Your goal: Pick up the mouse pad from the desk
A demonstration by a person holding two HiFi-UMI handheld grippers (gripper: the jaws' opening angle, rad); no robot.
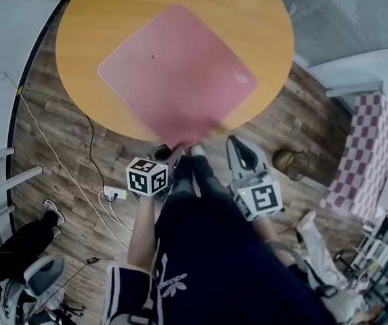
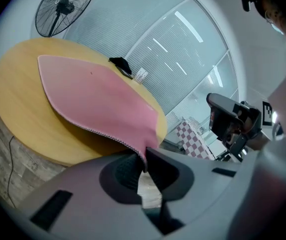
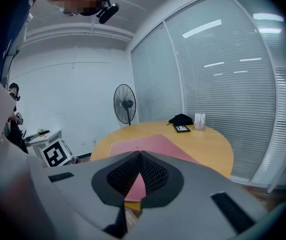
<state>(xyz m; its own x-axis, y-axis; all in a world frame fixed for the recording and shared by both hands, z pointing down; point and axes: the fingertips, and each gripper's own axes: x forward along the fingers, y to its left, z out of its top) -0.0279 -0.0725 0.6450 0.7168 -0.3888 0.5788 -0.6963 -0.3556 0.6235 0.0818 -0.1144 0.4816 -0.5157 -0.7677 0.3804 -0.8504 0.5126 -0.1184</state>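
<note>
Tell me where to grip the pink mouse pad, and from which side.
Grip the mouse pad at its near corner, which pokes past the table edge toward the person. Come from that side, one jaw on each face of the thin sheet. The left hand-held gripper is shut on that corner.

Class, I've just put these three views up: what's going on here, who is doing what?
A person holding a gripper in each hand stands at a round wooden table. The left gripper has its jaws pinched on the near corner of the pink mouse pad. That corner is raised off the table, while the far part of the pad lies flat on it. The right gripper hangs beside it, just off the table's edge, jaws together with nothing between them.
</note>
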